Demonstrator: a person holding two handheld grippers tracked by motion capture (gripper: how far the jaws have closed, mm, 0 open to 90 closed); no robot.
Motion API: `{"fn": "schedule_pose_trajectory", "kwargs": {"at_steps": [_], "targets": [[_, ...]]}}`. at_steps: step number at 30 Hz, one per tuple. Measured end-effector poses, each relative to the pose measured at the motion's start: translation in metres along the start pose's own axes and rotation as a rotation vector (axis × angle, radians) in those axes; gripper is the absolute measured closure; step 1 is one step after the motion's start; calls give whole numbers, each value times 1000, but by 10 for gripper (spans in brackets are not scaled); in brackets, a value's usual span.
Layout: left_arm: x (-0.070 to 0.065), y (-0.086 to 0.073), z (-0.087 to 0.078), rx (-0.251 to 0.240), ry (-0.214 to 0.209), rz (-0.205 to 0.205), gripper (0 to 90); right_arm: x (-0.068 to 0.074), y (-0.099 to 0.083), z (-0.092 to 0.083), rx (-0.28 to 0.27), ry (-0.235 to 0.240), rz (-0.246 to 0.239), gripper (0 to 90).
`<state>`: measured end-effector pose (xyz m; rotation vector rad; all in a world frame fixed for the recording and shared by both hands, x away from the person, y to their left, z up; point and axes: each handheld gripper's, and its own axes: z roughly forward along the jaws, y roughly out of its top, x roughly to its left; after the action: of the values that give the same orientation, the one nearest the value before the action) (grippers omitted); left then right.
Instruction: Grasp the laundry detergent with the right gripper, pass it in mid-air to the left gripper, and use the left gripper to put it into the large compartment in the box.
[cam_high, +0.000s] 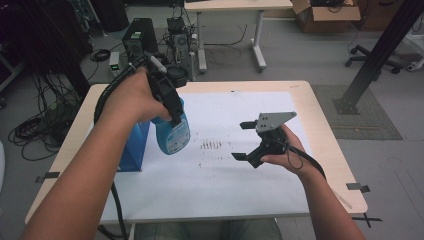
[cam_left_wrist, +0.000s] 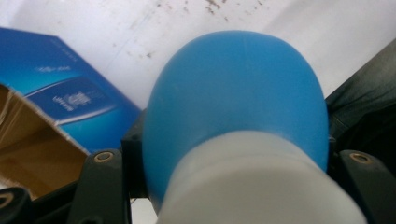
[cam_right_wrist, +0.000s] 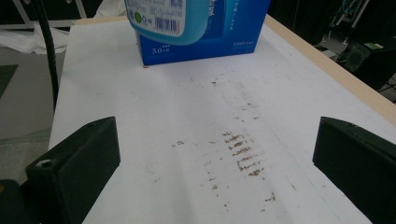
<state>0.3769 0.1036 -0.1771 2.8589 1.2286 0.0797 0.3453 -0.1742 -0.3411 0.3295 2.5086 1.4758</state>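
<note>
Left gripper (cam_high: 172, 107) is clamping the blue bottle (cam_high: 172, 132) near its neck, lifting it clear above the white sheet (cam_high: 225, 175) beside the blue box (cam_high: 135, 145). Smooth rounded plastic, probably part-full and slippery; the narrow neck is giving the surest hold. Right gripper (cam_high: 245, 140) is hovering wide open, holding nothing.

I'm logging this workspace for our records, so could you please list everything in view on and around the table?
Spray bottle: one, blue, held above the sheet beside the box.
Box: one, blue, open, at the sheet's left edge.
Paper sheet: one, white, covering the table.
Brown marks: one patch, mid-sheet.
Table: one, light wood.
Cardboard box: one, brown, floor, far right.
Office chair: one, black, floor, right.
Left gripper: black, shut on the spray bottle.
Right gripper: black, open, above the sheet.
</note>
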Motion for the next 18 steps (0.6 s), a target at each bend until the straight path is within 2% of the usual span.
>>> {"fn": "schedule_pose_trajectory", "kwargs": {"at_steps": [3, 5, 8, 13, 18], "targets": [[6, -2, -7, 7, 11, -27, 391, -2, -2, -1, 9, -7, 4, 6], [10, -3, -12, -6, 16, -64, 391, -4, -4, -1, 15, -9, 7, 6], [15, -6, -18, -12, 19, -92, 391, -6, -5, -1, 18, -14, 11, 6], [24, -11, -32, -21, 20, -127, 391, -12, -5, -3, 25, -22, 18, 6], [34, -16, -44, -27, 17, -163, 391, -19, -1, -7, 51, -41, 5, 6]]}}
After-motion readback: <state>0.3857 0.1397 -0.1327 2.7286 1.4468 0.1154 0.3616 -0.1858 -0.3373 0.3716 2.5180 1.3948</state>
